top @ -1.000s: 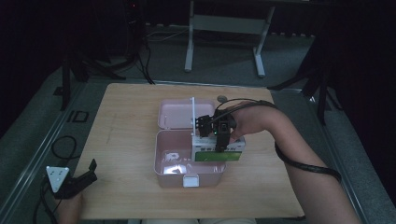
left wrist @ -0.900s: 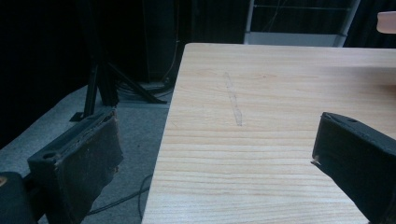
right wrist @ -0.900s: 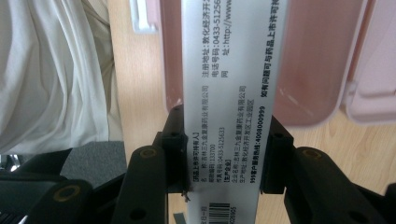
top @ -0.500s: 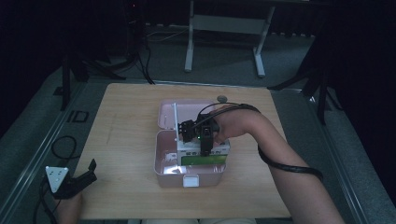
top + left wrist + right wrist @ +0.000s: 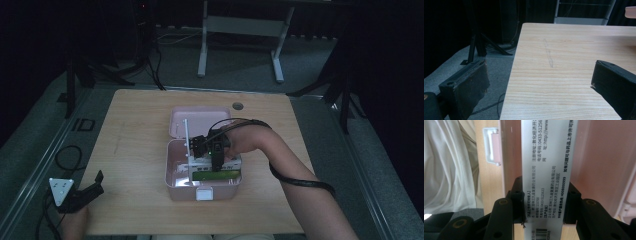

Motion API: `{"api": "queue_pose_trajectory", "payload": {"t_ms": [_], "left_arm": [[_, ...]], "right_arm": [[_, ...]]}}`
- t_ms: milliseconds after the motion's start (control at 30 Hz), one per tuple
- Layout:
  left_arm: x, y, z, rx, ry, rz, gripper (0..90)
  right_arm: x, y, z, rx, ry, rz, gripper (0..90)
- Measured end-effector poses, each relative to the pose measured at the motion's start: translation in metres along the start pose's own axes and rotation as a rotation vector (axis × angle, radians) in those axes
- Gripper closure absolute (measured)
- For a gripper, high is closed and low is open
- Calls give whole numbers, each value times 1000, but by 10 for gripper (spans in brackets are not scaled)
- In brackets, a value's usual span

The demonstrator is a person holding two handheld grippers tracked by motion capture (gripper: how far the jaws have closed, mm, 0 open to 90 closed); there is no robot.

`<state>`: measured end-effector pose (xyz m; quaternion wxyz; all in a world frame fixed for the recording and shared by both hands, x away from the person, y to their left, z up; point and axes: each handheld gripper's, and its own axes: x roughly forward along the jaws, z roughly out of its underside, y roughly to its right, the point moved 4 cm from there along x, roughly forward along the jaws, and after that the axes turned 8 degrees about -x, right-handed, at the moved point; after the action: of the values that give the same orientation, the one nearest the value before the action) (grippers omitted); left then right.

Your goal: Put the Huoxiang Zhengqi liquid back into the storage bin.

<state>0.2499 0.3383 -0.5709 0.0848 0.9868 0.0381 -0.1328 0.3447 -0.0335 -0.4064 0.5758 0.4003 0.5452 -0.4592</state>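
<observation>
Gripping status, right gripper (image 5: 545, 202): jaws closed on a white printed carton (image 5: 549, 170), one jaw against each long side, as seen in the right gripper view.
Right gripper position: in the high view the right gripper (image 5: 212, 150) is inside the open pink box (image 5: 172, 177), near the table's centre, with the person's forearm (image 5: 300, 195) reaching in from 5 o'clock.
Carton: narrow white packet bearing black print and a barcode near the jaws; it stands between the box walls, over the pink floor of the box.
Pink box: lid (image 5: 200, 117) laid open toward 12 o'clock; white latch (image 5: 203, 194) on the front wall at 6 o'clock; a green-faced packet (image 5: 215, 175) lies inside, toward the front wall.
Box latch, close view: white clasp (image 5: 491, 146) at 10 o'clock of the carton.
Left gripper (image 5: 539, 85): jaws spread wide, nothing between them, bare wooden table (image 5: 564, 62) beyond.
Left gripper position: in the high view the left gripper (image 5: 92, 182) sits at the table's 7 o'clock corner, well apart from the box.
</observation>
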Motion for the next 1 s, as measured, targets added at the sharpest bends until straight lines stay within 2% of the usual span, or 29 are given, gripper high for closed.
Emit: {"api": "queue_pose_trajectory", "payload": {"t_ms": [500,1000], "left_arm": [[0,0,0,0,0,1,16],[0,0,0,1,-2,1,16]], "right_arm": [[41,5,0,2,8,-40,624],[76,0,-3,-10,-5,-73,624]]}}
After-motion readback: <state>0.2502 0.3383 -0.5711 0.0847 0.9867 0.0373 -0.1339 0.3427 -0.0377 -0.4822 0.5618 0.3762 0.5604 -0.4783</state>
